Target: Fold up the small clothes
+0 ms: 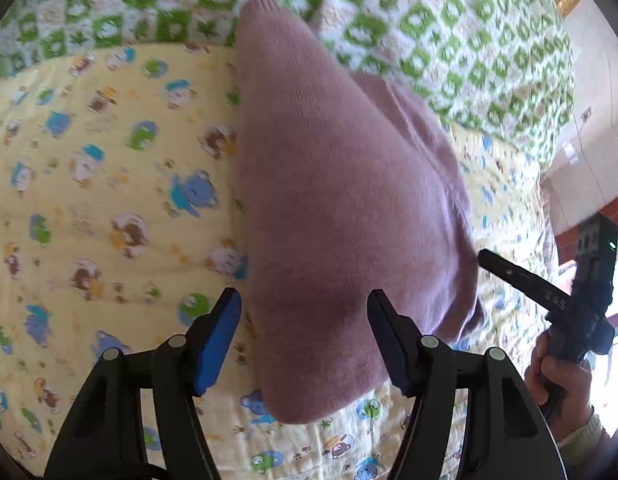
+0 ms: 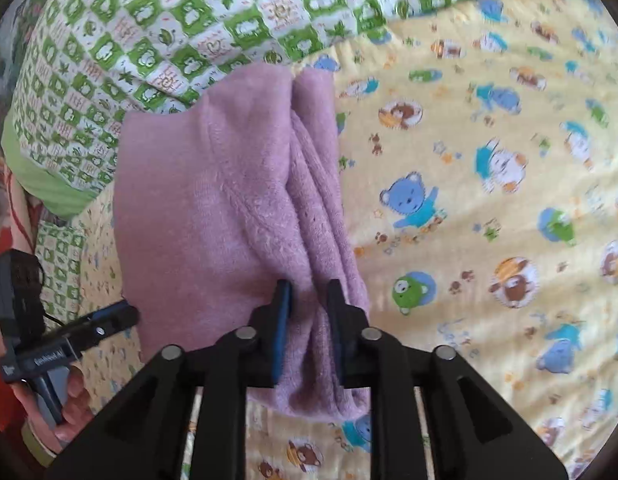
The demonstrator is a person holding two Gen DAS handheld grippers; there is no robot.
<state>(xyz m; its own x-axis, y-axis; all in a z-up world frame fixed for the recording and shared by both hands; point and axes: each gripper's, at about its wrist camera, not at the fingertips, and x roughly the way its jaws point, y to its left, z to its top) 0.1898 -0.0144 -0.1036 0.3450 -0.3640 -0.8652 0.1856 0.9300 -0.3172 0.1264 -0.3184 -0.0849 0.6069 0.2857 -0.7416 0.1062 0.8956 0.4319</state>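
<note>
A mauve knit garment point(image 1: 341, 208) lies folded lengthwise on a yellow cartoon-bear sheet point(image 1: 109, 200). My left gripper point(image 1: 303, 304) hangs open over its near end, with the blue pads on either side of the fabric and clear of it. In the right wrist view the garment point(image 2: 197, 208) shows several stacked folds along its right edge. My right gripper point(image 2: 310, 292) is shut on those bunched folds near the garment's near end. One finger point(image 1: 521, 276) of the right gripper shows at the right edge of the left wrist view.
A green-and-white checked quilt point(image 1: 449, 40) is piled along the far side, touching the garment's far end point(image 2: 169, 20). A hand point(image 1: 557, 376) holds the right tool; another hand point(image 2: 73, 400) holds the left tool. The yellow sheet point(image 2: 489, 200) spreads to the right.
</note>
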